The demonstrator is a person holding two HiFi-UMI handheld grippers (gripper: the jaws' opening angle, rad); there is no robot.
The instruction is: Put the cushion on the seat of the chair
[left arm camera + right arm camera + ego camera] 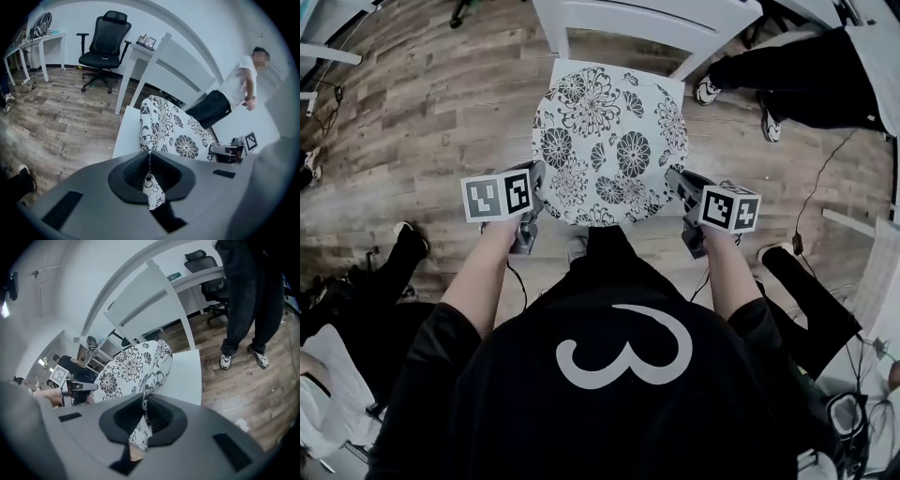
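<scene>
The round flowered cushion (605, 141) hangs over the white seat (562, 73) of the chair with its near edge raised. We cannot tell if its far edge rests there. We hold the near rim with the left gripper (534, 187) and the right gripper (678, 183), and both jaws are pinched almost closed on the fabric. We should lower both sides evenly, keep the cushion centred, and release only when it lies flat.
</scene>
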